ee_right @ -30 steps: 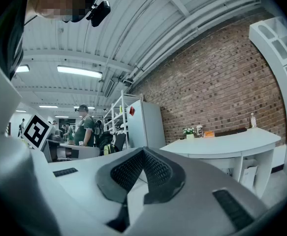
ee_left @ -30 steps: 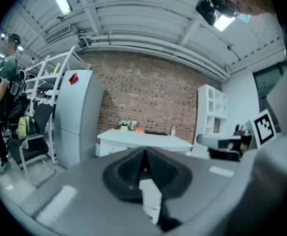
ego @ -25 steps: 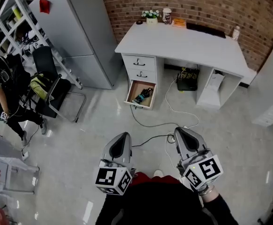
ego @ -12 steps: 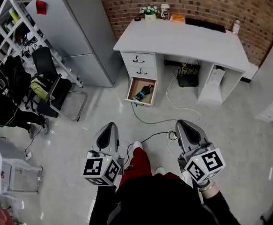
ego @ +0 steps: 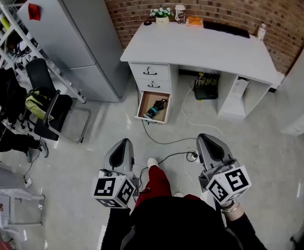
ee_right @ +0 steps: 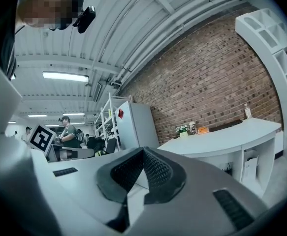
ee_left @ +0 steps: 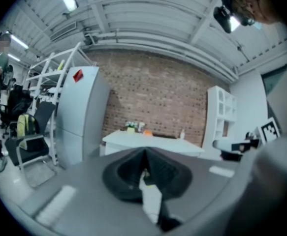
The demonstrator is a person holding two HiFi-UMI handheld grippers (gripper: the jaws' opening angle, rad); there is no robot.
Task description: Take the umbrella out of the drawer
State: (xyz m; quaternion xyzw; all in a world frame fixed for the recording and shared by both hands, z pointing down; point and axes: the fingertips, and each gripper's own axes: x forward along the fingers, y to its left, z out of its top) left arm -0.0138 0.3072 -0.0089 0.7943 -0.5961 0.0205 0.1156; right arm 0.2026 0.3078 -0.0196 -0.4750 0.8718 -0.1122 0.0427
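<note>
You are only on your way, well apart from the drawer. It is open under the tabletop's left end, and the umbrella lies inside. Your left hand-held gripper and right hand-held gripper are closed and empty. Next, I think you must get close, open one and reach in.

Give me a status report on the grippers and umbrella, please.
Left gripper and right gripper shut, empty. Umbrella in open drawer, not reached. Cable across floor ahead.
</note>
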